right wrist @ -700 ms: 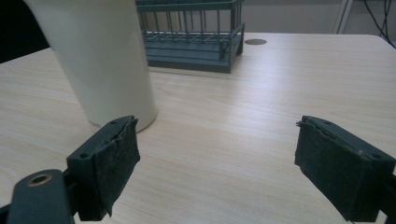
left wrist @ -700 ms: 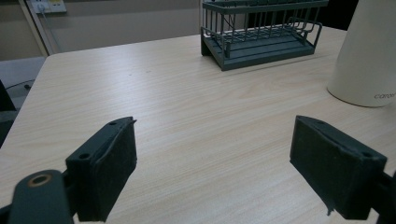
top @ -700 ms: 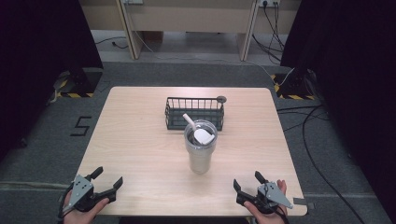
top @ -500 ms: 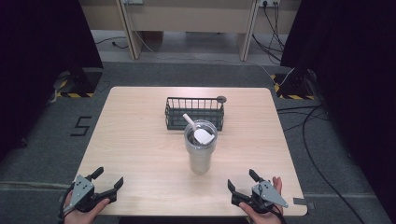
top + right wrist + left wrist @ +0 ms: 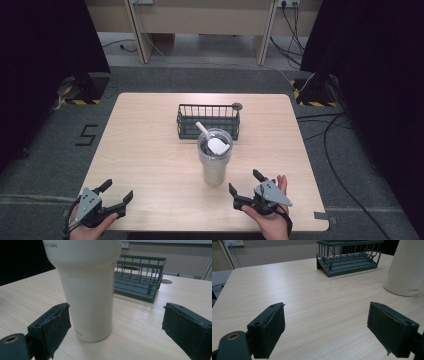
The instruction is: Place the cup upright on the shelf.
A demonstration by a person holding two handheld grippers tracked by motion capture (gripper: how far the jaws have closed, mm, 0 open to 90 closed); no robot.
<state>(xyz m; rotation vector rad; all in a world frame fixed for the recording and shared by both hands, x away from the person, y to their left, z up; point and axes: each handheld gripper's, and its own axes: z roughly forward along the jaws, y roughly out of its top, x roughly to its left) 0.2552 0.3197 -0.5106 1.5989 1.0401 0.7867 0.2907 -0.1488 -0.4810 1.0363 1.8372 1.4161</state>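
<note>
A tall cream tumbler [image 5: 214,159] with a clear lid and a white straw stands upright in the middle of the wooden table [image 5: 150,145]. Just behind it sits a dark wire basket [image 5: 208,121]. My right gripper [image 5: 246,188] is open near the front edge, a little right of the tumbler and pointing at it; in the right gripper view the tumbler [image 5: 87,287] stands close ahead, nearer the left jaw. My left gripper [image 5: 116,192] is open at the front left corner, nothing between its jaws. The left gripper view shows the tumbler's base [image 5: 405,267] far right and the basket [image 5: 349,256] beyond.
A round cable hole [image 5: 237,106] lies in the table at the basket's back right corner. Black curtains flank the table, with weighted stands and cables on the grey floor. A number 5 [image 5: 86,135] is marked on the floor at the left.
My right gripper has moved left and forward from the front right corner toward the tumbler. The left gripper has stayed about where it was.
</note>
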